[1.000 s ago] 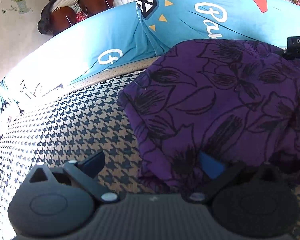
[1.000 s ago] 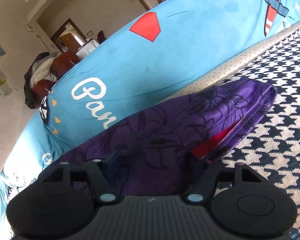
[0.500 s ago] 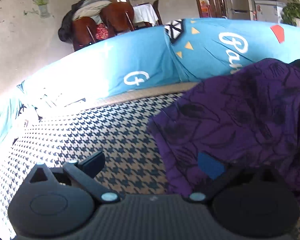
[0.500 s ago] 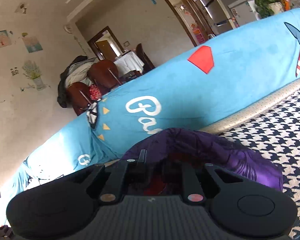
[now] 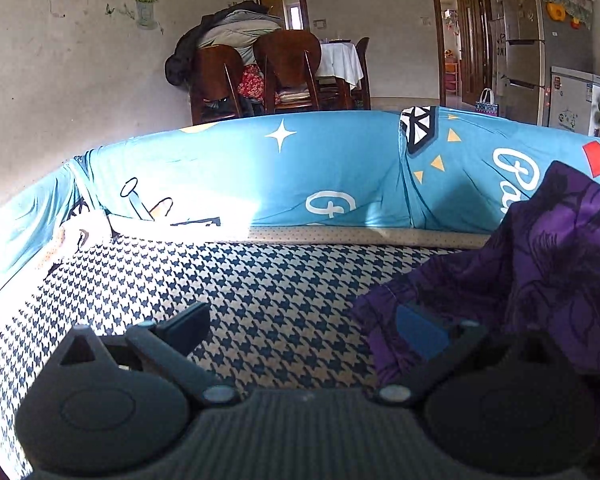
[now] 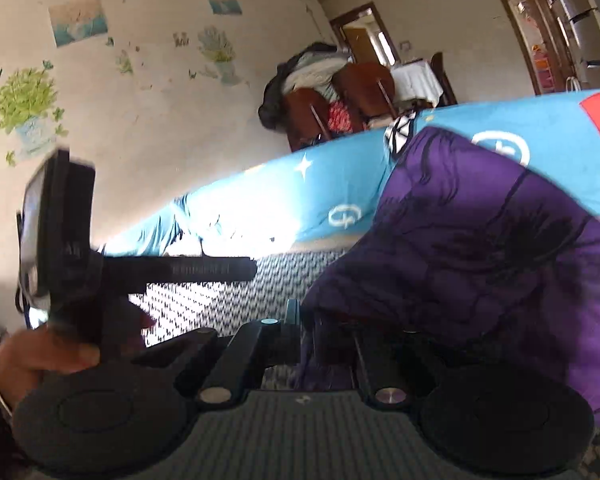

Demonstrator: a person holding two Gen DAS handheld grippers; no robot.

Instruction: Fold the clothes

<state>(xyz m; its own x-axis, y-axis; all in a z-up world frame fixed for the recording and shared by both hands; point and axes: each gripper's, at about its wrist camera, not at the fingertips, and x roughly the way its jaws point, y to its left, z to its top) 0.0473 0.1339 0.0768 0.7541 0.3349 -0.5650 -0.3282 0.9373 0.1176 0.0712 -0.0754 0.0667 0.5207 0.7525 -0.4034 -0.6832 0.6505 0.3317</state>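
While the purple garment is hanging lifted, notes are running largest to smallest, every place given against the sofa seat.

Sofa seat [image 5: 260, 288]: houndstooth cover lying flat, blue backrest cushions [image 5: 300, 176] standing along its far edge.

Purple garment [image 6: 480, 248]: rising off the right part of the seat in a draped peak, lower folds trailing down onto it.

Handling: judging it light, soft and limp; it is sagging wherever unsupported, so taking it at a hem or corner looks best.

Left gripper [image 5: 304, 320]: hovering over the seat with jaws standing wide apart; cloth is lapping the right finger [image 5: 420, 328], nothing pinched.

Right gripper [image 6: 324, 320]: jaws pressing together on a bunched fold, carrying it above the seat.
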